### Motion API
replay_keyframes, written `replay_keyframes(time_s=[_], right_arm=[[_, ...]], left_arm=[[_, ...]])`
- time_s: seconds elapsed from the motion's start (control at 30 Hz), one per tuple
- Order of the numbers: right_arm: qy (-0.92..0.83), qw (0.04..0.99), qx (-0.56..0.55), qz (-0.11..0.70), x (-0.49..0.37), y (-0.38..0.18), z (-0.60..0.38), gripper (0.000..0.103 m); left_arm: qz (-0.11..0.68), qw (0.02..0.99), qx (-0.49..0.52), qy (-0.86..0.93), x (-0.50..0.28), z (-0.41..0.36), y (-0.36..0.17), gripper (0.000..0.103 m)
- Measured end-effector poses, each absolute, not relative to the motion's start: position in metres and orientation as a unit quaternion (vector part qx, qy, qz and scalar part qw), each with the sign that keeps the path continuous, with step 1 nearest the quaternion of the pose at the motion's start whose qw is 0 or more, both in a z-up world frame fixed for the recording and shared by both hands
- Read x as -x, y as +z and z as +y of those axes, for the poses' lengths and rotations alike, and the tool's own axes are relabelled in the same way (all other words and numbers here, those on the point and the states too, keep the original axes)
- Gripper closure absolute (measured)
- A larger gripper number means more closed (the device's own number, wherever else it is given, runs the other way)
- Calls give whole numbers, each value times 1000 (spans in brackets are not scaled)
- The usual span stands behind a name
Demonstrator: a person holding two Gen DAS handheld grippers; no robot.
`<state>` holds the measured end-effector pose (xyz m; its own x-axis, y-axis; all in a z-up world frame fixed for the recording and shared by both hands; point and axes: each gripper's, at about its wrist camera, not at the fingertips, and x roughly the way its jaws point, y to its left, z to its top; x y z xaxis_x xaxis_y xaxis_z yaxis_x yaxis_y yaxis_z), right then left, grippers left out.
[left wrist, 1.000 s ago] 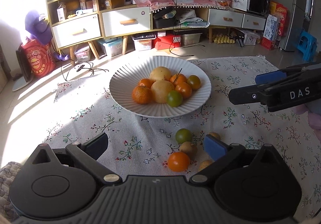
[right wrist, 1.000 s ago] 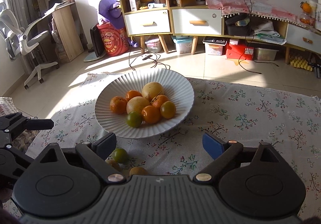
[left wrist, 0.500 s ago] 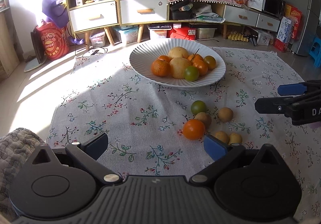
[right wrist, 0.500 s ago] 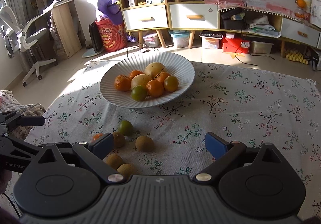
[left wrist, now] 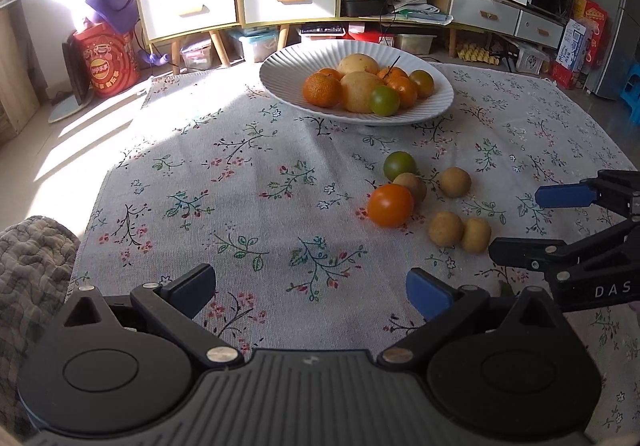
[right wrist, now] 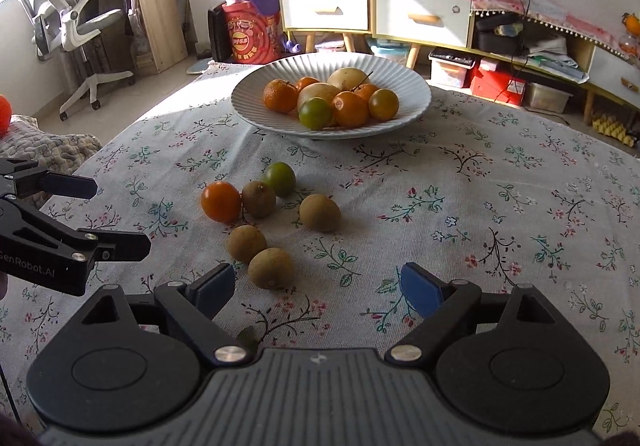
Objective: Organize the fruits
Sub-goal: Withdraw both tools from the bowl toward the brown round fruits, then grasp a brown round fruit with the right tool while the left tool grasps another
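A white ribbed plate on the floral-clothed desk holds a pile of oranges, pale round fruits and a green one. Just short of the plate lie six loose fruits: a green citrus, an orange one and four brown fruits. Nearer than those, the left gripper and right gripper both hover with jaws spread, holding nothing.
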<state>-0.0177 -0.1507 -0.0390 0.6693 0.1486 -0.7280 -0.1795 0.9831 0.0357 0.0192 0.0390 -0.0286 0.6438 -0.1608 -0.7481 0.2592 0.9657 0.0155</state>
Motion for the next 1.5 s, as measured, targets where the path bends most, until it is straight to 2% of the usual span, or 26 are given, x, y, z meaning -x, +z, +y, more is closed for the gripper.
replay_keyframes(time_s=[0.4, 0.57, 0.63, 0.73, 1.17, 1.4, 1.5], right_arm=[[130, 904, 17, 407, 13, -48, -140, 60], [144, 903, 20, 404, 12, -47, -138, 77], [146, 903, 23, 404, 13, -46, -137, 78], [132, 908, 28, 398, 14, -42, -140, 78], [91, 911, 31, 400, 17, -34, -158, 78], [87, 911, 30, 402, 20, -34, -166, 78], [87, 911, 29, 401, 20, -33, -167, 78]], left_arm=[[411, 901, -51, -130, -20, 41, -36, 11], [409, 899, -52, -149, -18, 37, -37, 16], [409, 898, -51, -157, -17, 35, -37, 18], [418, 891, -55, -170, -18, 29, -39, 30], [412, 880, -18, -235, -29, -3, -42, 63], [399, 886, -14, -237, -34, -13, -43, 72], [396, 889, -29, -227, -35, -19, -42, 79]])
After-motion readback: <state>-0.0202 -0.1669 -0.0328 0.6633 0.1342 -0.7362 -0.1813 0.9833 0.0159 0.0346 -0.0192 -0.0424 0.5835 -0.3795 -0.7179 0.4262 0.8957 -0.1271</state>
